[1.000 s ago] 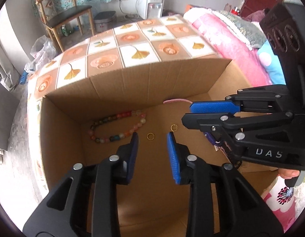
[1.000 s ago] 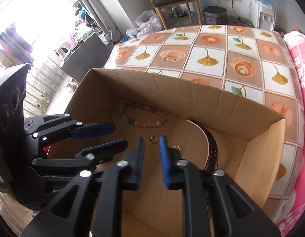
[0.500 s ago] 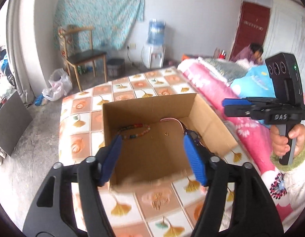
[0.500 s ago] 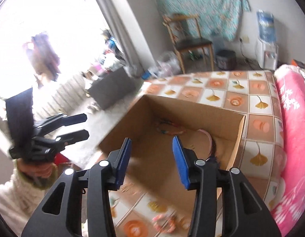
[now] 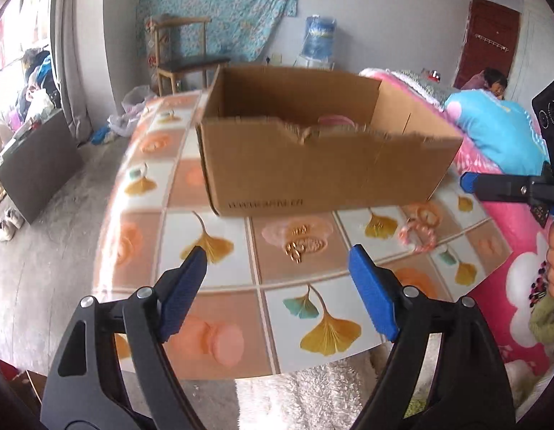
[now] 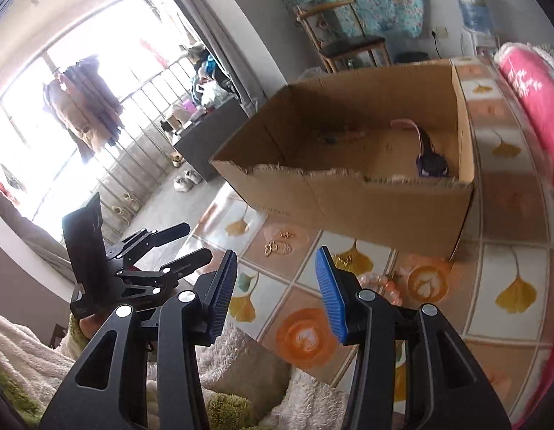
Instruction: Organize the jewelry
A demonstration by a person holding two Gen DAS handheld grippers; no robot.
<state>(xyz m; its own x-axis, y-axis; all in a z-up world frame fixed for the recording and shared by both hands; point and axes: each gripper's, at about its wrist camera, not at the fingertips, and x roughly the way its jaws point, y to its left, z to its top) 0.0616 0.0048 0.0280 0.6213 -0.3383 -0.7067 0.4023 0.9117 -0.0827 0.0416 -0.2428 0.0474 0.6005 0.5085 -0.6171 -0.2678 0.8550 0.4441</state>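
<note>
You see a matt corrugated cardboard box [image 5: 323,168] with a ragged torn rim on a glossy printed tablecloth [image 5: 219,286]; gold metal jewellery [image 5: 294,249] glints near its front edge.

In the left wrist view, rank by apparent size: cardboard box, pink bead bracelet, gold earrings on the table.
1. Cardboard box
2. Pink bead bracelet
3. Gold earrings
Motion blur softens the two smaller items' outlines.
</note>
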